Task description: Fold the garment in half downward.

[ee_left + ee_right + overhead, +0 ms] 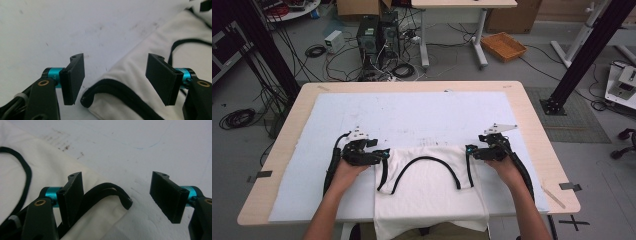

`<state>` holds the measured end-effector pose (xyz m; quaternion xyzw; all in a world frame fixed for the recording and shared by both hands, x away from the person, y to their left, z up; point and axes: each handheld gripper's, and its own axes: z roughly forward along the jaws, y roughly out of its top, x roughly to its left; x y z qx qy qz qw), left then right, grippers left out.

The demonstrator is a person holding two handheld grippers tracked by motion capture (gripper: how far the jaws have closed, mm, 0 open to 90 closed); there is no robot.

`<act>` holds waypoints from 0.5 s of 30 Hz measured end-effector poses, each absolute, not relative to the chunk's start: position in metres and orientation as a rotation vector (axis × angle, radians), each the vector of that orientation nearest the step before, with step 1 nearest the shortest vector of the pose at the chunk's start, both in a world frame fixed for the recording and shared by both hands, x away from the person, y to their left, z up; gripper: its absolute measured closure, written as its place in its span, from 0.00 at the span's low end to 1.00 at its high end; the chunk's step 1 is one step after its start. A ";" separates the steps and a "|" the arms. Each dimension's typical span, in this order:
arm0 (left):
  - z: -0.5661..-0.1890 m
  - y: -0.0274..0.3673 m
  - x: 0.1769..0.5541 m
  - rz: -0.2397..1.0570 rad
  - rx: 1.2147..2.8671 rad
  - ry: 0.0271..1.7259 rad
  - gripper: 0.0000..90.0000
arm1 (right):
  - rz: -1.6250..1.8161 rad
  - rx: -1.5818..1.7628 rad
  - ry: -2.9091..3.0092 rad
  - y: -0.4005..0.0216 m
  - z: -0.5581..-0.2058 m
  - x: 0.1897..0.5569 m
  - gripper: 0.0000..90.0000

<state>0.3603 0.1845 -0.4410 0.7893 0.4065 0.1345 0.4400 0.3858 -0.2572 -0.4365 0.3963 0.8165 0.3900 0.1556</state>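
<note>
Two black handheld grippers, left gripper [384, 154] and right gripper [468, 150]: flat matte pads, teal barrels behind them, brass-ringed pivots. Grey three-cornered plate up at 12 o'clock on each, black cables trailing toward 6. Bare forearms, no sleeves.

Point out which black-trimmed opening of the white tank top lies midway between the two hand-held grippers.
The neckline: the wide black arch in the middle. The two narrower armhole trims sit at the garment's sides, one beside each hand-held gripper.

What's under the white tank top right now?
The white tank top lies on the white mat over the wooden table; its lower part hangs off the near edge. Anything beneath the fabric is covered.
</note>
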 end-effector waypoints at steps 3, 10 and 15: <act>-0.450 0.179 0.363 0.370 2.044 1.045 0.42 | 1.053 1.115 2.381 -0.250 -0.442 0.393 0.43; -0.451 0.183 0.358 0.412 2.063 0.987 0.81 | 0.985 1.016 2.450 -0.240 -0.444 0.388 0.73; -0.451 0.183 0.357 0.378 2.045 1.002 0.91 | 1.028 1.051 2.485 -0.241 -0.443 0.388 0.89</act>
